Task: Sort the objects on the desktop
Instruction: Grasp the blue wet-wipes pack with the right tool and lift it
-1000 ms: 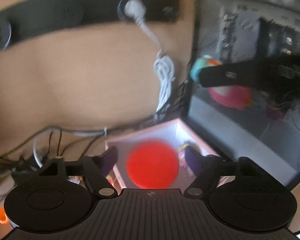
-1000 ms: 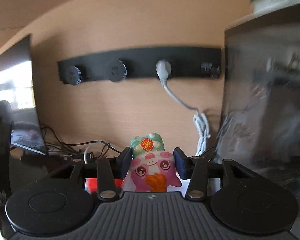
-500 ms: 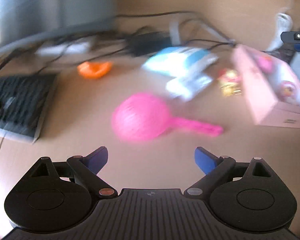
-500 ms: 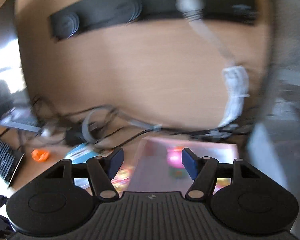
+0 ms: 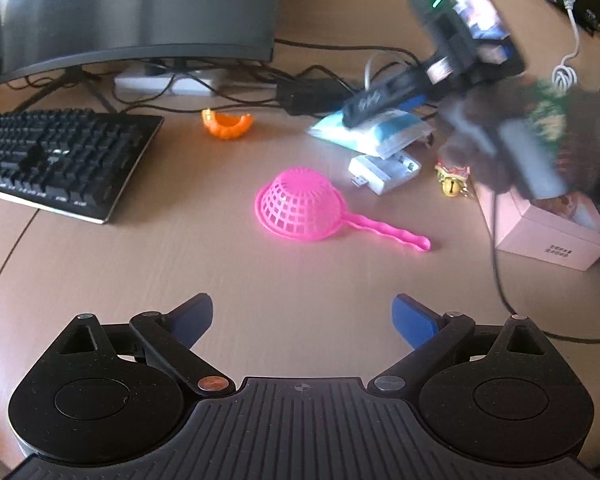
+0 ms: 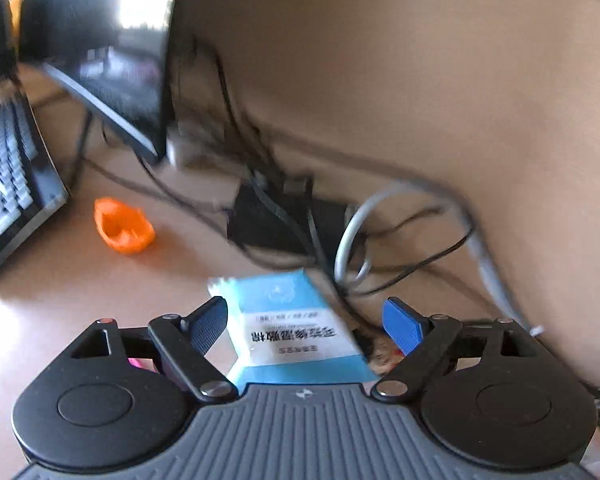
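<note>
While both claws are spreading wider with nothing pinched, the left claw (image 5: pixel 302 316) is now facing the pink strainer (image 5: pixel 300 210) on the table (image 5: pixel 140 272), and the right claw (image 6: pixel 305 322) is hovering over the blue packet (image 6: pixel 296 320); each is seemingly lining up another pick for the pink box (image 5: pixel 548 236).

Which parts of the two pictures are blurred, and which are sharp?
Left wrist view: the pink strainer and keyboard are sharp; only the right gripper and the hand behind it, upper right, smear. Right wrist view: nearly everything is motion-blurred, including the blue packet and orange piece.
</note>
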### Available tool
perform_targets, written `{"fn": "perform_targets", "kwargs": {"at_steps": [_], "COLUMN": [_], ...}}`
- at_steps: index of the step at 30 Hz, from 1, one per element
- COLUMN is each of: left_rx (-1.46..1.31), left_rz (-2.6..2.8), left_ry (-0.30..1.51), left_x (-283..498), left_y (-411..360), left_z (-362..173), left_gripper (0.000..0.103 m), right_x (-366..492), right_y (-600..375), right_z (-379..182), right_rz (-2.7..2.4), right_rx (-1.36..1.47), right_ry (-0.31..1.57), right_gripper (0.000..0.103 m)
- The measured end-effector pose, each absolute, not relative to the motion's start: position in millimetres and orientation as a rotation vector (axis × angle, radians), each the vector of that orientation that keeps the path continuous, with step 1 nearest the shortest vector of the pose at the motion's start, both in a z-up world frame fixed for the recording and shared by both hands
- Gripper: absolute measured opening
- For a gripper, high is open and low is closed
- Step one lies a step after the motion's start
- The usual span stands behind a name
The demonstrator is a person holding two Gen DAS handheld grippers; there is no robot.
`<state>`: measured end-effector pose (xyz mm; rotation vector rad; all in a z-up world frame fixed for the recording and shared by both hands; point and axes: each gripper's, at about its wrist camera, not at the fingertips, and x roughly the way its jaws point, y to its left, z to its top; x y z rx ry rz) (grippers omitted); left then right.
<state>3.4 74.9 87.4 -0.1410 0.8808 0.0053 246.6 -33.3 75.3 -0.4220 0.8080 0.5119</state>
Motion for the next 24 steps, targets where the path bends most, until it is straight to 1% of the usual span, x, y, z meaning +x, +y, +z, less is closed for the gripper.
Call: {"fn": "perform_targets", "kwargs": {"at_steps": [1, 2, 3, 4, 5, 7, 11, 14, 18, 23, 24], "left_rx": [-0.155, -0.173, -0.184, -0.188, -0.181, -0.165, -0.174, -0.163, -0.135, -0.161, -0.156], "left_rz": [0.009, 0.010, 0.008, 0.008, 0.011, 0.016, -0.020, -0.071, -0.122, -0.086, -0.075], "left_ry": [0.876, 0.875, 0.878, 0.884, 0.889, 0.897, 0.911, 0.933, 0.937, 0.930, 0.926], "left_x": [-1.0, -5.0, -7.6, -10.3, -12.2, -15.7, -17.7, -15.2, -7.6, 5.5, 8.1], "left_y": [75.6, 77.1, 78.4, 79.5, 80.3, 81.3, 81.4, 71.7, 47.3, 14.8, 7.4], "left_z": [88.8, 89.5, 89.0, 88.1, 87.2, 84.5, 77.7, 69.9, 64.5, 66.4, 67.0], "left_gripper": [0.100, 0.100, 0.100, 0.100, 0.100, 0.100, 0.100, 0.100, 0.100, 0.100, 0.100], "right_x": [250.6, 254.3, 255.0, 251.0, 245.5, 229.9, 170.9, 122.6, 70.7, 34.6, 29.5], "right_y": [-32.5, -31.3, -30.5, -33.2, -34.1, -39.3, -63.2, -95.0, -137.6, -178.0, -186.9], "right_z": [67.3, 58.8, 53.2, 52.8, 55.8, 69.2, 113.0, 126.7, 114.3, 82.1, 78.3], "right_rz": [0.516, 0.526, 0.533, 0.530, 0.536, 0.547, 0.615, 0.619, 0.570, 0.475, 0.468], "right_rx": [-0.425, -0.429, -0.427, -0.419, -0.408, -0.368, -0.284, -0.230, -0.217, -0.347, -0.360], "right_ry": [0.841, 0.879, 0.909, 0.907, 0.899, 0.874, 0.781, 0.773, 0.828, 0.829, 0.822], "right_gripper": [0.073, 0.065, 0.063, 0.057, 0.056, 0.055, 0.055, 0.055, 0.055, 0.057, 0.058]}}
